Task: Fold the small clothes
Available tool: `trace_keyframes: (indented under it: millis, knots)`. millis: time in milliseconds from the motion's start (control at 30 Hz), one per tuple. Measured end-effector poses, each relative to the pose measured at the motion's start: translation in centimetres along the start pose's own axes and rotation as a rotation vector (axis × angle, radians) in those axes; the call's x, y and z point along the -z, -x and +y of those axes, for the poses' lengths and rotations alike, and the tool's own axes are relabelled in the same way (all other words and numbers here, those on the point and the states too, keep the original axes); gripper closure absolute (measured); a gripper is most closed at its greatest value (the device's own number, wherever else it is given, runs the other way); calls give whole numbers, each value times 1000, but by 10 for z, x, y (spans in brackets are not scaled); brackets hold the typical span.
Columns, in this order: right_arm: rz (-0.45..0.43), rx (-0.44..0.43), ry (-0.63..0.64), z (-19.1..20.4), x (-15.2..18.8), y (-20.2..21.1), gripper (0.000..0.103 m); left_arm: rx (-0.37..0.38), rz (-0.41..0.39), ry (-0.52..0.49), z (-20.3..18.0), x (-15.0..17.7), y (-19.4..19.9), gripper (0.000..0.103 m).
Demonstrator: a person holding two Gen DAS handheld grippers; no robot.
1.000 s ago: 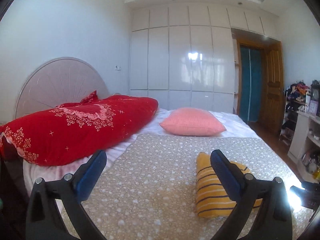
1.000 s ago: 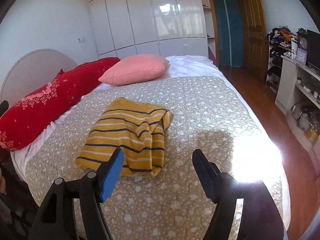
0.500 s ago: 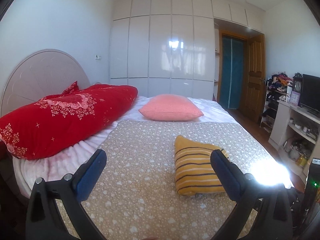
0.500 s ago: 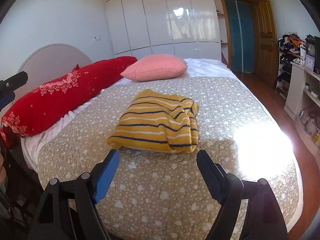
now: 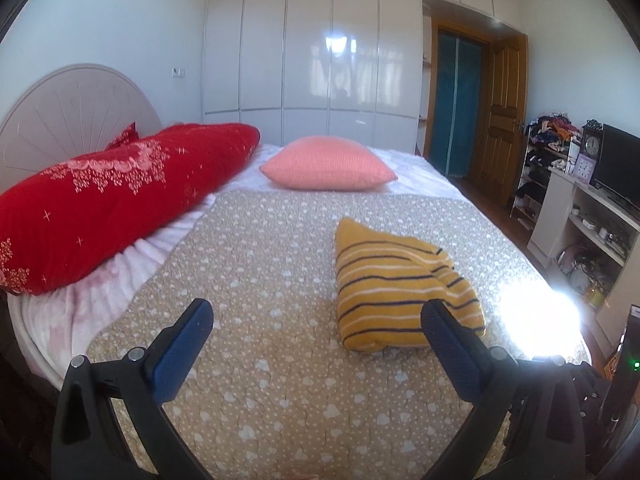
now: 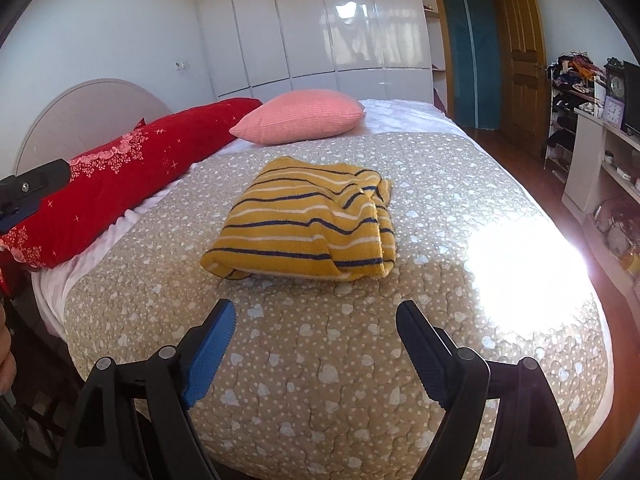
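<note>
Since half a second earlier, both grippers had drawn a little nearer the sweater, which now filled more of each view; the sweater itself lay where it had been, folded into a thick yellow bundle with dark and white stripes.

The sweater rested on the bedspread, near the foot edge of the bed and toward its sunlit side. Bare bedspread ran all round the sweater: a broad stretch between it and the red pillow, a clear band between it and the pink cushion, and a narrower strip between it and the bright sun patch at the bed's edge. Beyond that edge, past the sweater, stood white shelves holding small items too blurred to name.

The left gripper hovered above the bedspread, level and pointed up the bed, its jaws spread wide and holding nothing; in its own view its right finger overlapped the sweater's near corner, though contact could not be told. The right gripper was held just short of the sweater's near folded edge, likewise released, fingers well apart and empty, with the sweater centred between them and apart from both tips. A dark part of the left gripper showed at the far left edge of the right view, beside the red pillow.
</note>
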State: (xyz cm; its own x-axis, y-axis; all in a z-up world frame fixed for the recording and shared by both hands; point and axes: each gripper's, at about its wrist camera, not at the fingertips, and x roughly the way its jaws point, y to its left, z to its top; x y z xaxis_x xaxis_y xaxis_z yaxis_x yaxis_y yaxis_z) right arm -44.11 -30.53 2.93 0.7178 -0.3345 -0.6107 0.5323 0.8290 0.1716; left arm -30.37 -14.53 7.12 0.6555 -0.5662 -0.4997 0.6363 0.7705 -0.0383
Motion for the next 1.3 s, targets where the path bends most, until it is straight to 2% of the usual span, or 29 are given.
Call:
trace_keyframes:
  millis: [167,533,833,1100,1300]
  knots:
    - [26,9,-21,-2,1,-11,16,1,73,23,5,9,-21,0]
    - [45,21,-22,10,-7,-30,16,5,148,56,22,24,-51,0]
    - [65,12,70,43,-9,-49,15,-8,208,90,39,33,-66,0]
    - [70,27,114,49,-5,-54,15,-25,241,69,36,38,-70,0]
    - [83,39,73,32,-3,-55,14,-32,261,34,23,40,-73,0]
